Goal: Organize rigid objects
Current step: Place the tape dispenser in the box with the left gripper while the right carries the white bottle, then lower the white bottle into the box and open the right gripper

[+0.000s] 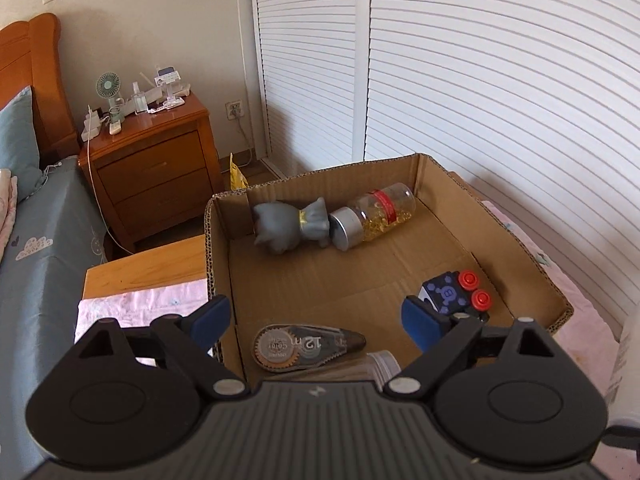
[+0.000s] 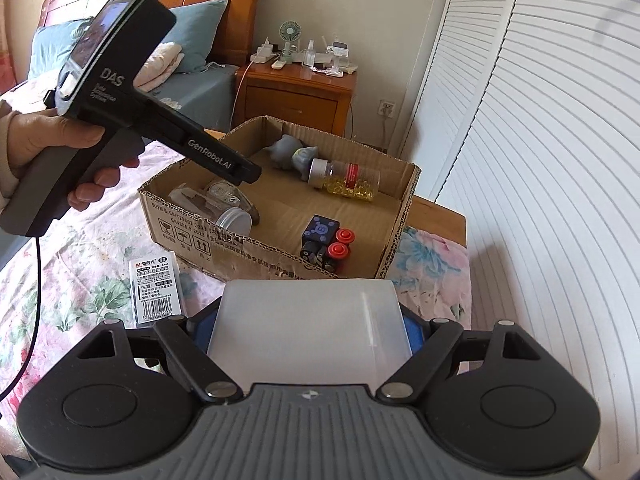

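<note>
An open cardboard box (image 1: 320,174) lies on the bed. In it are a grey cat figurine (image 1: 288,226), a clear bottle of yellow capsules (image 1: 376,216), a dark cube toy with red buttons (image 1: 452,292) and a correction tape dispenser (image 1: 308,346). My left gripper (image 1: 316,320) hangs open over the box's near-left corner, above the dispenser, with nothing between its pads. In the right wrist view, my right gripper (image 2: 308,330) is shut on a white translucent box (image 2: 308,320), just short of the cardboard box's front wall (image 2: 224,240). A hand holds the left gripper's black body (image 2: 120,92) over the cardboard box.
A silver-lidded jar (image 2: 234,220) lies in the box's near-left corner. A pack of refills (image 2: 158,288) rests on the floral bedcover (image 2: 80,264). A wooden nightstand (image 1: 156,168) stands behind, white louvered doors (image 1: 480,80) to the right.
</note>
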A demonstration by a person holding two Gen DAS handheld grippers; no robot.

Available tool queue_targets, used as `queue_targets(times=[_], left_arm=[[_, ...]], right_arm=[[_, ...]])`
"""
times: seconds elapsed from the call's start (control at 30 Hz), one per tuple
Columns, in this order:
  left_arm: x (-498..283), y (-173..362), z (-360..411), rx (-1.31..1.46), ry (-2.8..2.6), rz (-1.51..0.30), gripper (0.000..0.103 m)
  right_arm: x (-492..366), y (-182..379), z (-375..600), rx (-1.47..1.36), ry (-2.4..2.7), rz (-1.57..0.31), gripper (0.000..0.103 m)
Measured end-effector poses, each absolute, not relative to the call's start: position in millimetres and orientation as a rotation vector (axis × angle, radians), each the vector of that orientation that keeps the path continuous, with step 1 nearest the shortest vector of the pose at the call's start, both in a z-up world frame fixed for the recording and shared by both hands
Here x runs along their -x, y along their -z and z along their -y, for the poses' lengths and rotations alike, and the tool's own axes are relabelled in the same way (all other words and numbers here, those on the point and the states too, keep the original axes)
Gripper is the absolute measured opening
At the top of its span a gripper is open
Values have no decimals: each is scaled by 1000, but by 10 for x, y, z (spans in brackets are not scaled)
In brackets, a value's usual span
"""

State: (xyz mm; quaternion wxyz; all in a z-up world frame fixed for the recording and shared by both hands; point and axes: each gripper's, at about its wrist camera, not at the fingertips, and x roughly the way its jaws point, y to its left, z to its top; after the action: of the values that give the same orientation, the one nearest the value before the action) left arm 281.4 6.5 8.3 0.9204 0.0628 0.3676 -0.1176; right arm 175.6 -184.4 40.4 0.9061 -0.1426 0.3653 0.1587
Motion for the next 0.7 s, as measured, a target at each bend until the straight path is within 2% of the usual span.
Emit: queue_targets(times=[0.27, 0.7], left_arm=[[-2231, -115, -275, -106, 255, -766, 100], [-1565, -49, -367, -91, 213, -756, 101]], right_arm=[[-1958, -383, 1813, 270, -333, -783, 86], [-2554, -469, 1589, 218, -312, -827, 86]])
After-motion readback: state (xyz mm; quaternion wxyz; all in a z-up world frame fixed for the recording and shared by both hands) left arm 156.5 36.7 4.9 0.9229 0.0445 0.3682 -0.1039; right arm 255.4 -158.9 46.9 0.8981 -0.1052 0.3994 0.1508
